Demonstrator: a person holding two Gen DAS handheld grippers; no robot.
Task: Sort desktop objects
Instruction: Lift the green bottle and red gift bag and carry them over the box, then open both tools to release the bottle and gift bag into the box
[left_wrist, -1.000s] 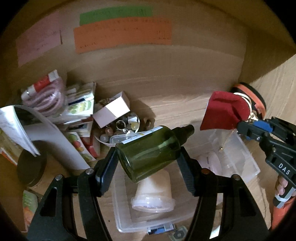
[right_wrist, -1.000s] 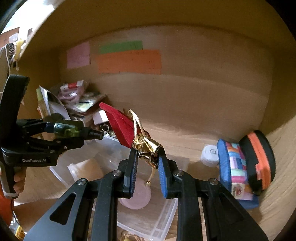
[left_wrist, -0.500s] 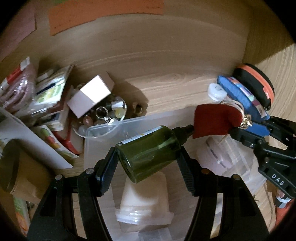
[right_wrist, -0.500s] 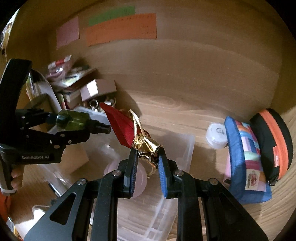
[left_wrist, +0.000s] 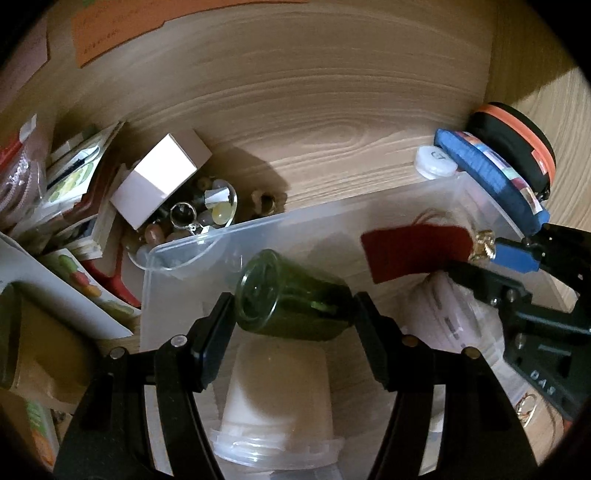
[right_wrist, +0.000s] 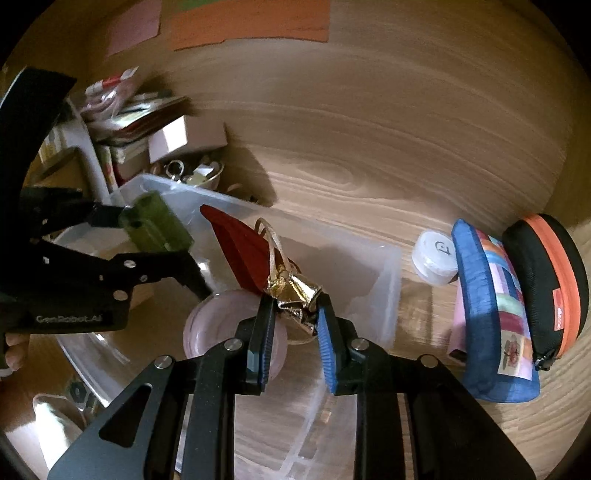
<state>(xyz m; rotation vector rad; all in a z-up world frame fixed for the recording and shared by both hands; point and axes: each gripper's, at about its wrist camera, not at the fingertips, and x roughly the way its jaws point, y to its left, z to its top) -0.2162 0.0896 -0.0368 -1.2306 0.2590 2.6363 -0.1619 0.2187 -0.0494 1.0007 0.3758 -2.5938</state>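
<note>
Over the clear plastic bin (left_wrist: 192, 251) we're at the drop-off step: our left gripper (left_wrist: 291, 317) clamps the green bottle (left_wrist: 288, 301), which has swung base-first toward its camera, while the right gripper (right_wrist: 295, 314) pinches the red pouch (right_wrist: 242, 251) by its gold top. Both sit lower than a second ago, so next we just let go inside the bin.

The left gripper (right_wrist: 199, 273) reads, blurrily, "GenRobot.AI".
</note>
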